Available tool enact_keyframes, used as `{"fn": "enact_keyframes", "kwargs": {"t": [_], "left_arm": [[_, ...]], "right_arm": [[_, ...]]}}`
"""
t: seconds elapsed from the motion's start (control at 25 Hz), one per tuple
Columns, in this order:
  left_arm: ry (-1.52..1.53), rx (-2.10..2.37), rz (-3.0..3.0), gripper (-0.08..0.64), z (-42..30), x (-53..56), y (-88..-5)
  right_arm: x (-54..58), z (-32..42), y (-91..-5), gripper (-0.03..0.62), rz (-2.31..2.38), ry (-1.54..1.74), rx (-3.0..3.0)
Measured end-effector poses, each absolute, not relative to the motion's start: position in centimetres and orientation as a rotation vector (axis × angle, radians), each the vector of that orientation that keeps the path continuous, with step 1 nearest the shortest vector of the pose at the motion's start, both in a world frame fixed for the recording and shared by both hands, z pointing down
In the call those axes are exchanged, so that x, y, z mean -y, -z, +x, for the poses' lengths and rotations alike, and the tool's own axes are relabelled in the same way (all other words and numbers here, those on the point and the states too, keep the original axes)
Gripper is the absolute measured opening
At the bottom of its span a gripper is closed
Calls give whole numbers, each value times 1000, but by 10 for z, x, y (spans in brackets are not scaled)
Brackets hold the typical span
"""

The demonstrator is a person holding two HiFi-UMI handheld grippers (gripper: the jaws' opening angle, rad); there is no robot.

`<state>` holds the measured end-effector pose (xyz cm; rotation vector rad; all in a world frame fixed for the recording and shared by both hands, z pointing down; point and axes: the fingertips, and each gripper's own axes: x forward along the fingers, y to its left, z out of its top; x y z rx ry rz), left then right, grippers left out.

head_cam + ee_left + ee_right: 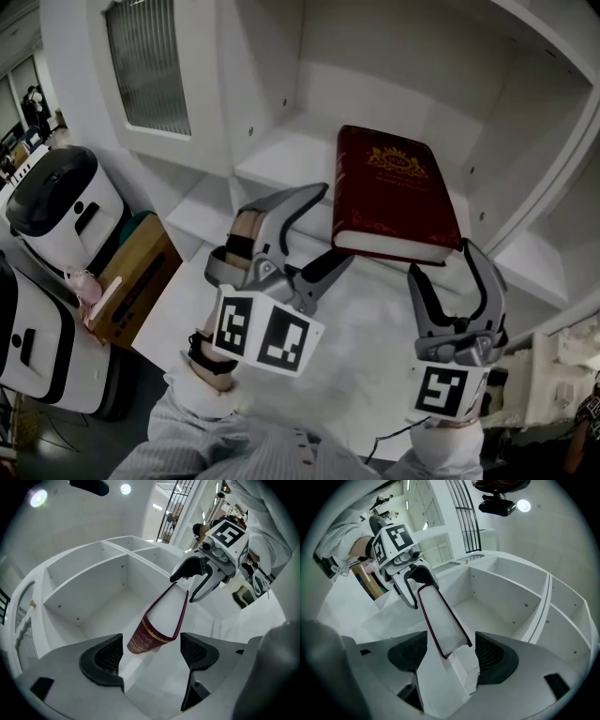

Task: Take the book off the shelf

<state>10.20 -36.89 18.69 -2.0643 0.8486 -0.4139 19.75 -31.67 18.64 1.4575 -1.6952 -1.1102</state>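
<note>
One dark red book (394, 192), two grippers flanking it.
Gold crest and lettering on its cover are too small to read. It sits at the front of the white shelf (281, 155), between the left gripper (330, 223) and right gripper (441, 262), both with jaws spread wide, pads off the book.

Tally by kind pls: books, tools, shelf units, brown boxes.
book: 1
tools: 2 (left tool, right tool, both open)
shelf unit: 1
brown box: 1
total: 5
</note>
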Motion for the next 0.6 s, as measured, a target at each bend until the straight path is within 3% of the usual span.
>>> {"fn": "enact_keyframes", "kwargs": {"t": [0.6], "left_arm": [[503, -684, -1911, 382, 131, 383, -186]], "right_arm": [[348, 181, -187, 268, 1199, 1259, 1592]]}}
